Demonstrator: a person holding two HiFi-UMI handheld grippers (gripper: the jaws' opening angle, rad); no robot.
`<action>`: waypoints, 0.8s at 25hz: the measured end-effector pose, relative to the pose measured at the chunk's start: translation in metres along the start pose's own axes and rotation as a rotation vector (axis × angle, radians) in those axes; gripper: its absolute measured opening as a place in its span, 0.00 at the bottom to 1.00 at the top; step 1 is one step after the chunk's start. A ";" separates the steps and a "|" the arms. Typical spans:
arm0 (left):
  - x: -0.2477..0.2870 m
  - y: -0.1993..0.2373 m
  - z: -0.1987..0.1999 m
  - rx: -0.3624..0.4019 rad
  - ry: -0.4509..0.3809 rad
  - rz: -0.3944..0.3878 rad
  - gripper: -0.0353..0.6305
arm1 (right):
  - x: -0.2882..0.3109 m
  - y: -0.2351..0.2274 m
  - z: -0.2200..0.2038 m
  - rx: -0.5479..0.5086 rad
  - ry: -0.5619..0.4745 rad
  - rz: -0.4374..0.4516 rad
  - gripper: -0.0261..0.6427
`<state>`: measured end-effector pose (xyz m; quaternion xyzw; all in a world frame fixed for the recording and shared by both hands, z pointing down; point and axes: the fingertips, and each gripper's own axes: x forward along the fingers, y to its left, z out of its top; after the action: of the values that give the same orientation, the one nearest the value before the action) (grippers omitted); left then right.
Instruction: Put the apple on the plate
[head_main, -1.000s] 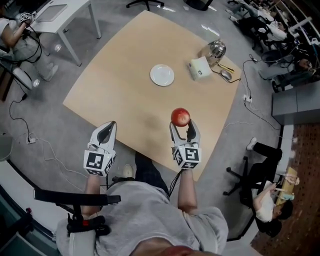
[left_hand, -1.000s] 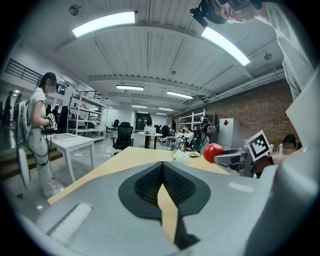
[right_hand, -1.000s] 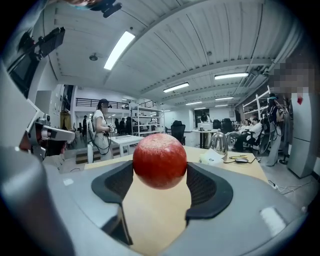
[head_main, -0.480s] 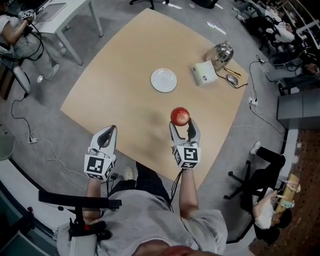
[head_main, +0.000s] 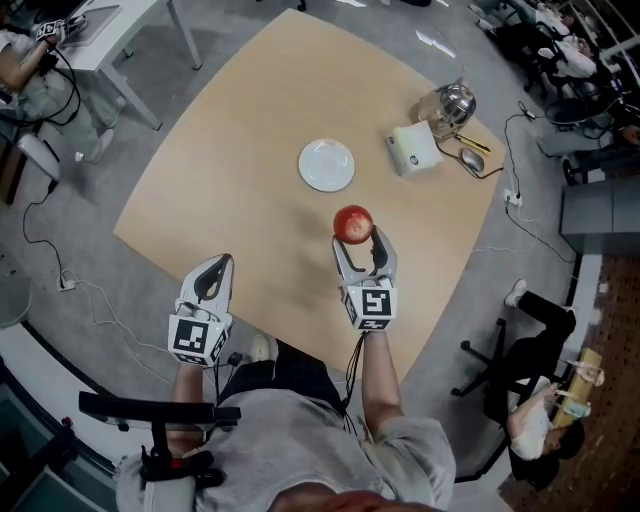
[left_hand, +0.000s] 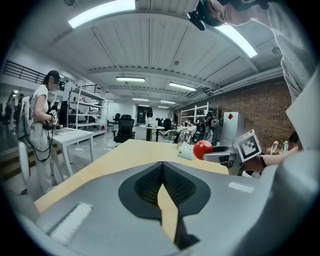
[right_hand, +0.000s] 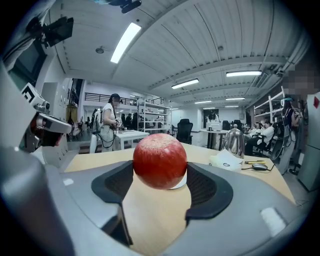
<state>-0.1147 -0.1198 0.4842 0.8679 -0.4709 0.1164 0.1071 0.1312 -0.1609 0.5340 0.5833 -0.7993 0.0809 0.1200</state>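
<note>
You are mid-carry: your right gripper (head_main: 360, 240) is clamped on the apple (head_main: 353, 223) short of the plate (head_main: 326, 165), so reach forward, lower and let go; your left gripper (head_main: 222, 264) hangs closed.

Left gripper (head_main: 214, 270): jaws together, nothing between them; pointing forward, forearm straight behind it. Right gripper (head_main: 361, 246): jaws clamped on either side of the apple (head_main: 353, 224); held further forward than the left, forearm extended.
</note>
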 end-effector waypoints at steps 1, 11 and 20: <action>0.000 0.000 0.001 0.000 0.003 0.000 0.08 | 0.001 -0.001 0.000 0.002 0.003 0.000 0.55; 0.031 0.015 -0.019 -0.023 0.052 0.006 0.08 | 0.052 -0.016 -0.025 0.015 0.034 0.016 0.55; 0.043 0.023 -0.031 -0.040 0.077 0.025 0.08 | 0.090 -0.024 -0.028 0.010 0.031 0.045 0.55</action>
<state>-0.1146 -0.1569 0.5283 0.8544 -0.4797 0.1416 0.1410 0.1301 -0.2432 0.5862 0.5645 -0.8098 0.0965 0.1276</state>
